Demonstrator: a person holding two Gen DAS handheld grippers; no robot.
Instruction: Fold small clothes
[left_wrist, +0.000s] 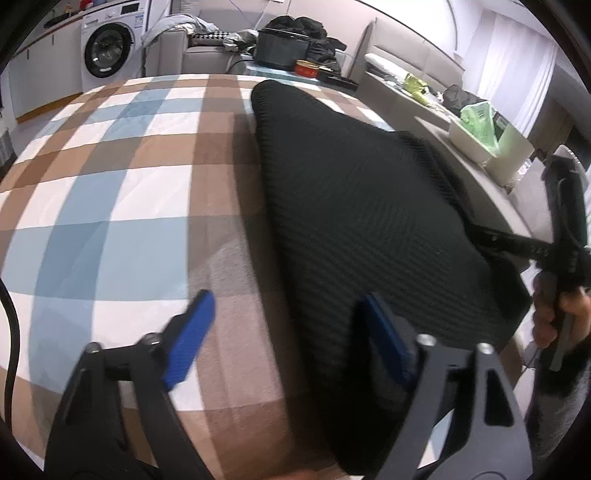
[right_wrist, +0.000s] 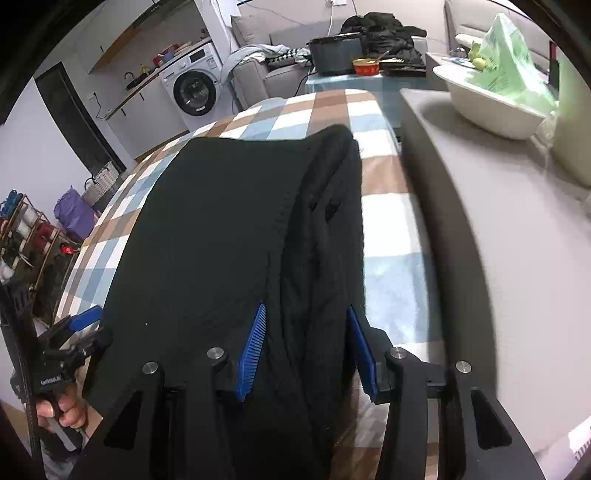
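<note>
Black knit garment (right_wrist: 229, 236) lying on checked tablecloth (left_wrist: 110, 192) covering the table, left hand-held gripper (left_wrist: 284, 339) jaws spread wide at the garment's near edge, right hand-held gripper (right_wrist: 306, 350) jaws apart, straddling a folded ridge of cloth, not clamped.

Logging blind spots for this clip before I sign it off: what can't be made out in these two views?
- Black garment: its near hem, left wrist view, is cut off by the bottom edge and the left gripper.
- Right gripper: whether its pads pinch the cloth, right wrist view; folds cover them.
- Garment type: unclear in both views.
- Plaid cloth beneath the garment: hidden.
</note>
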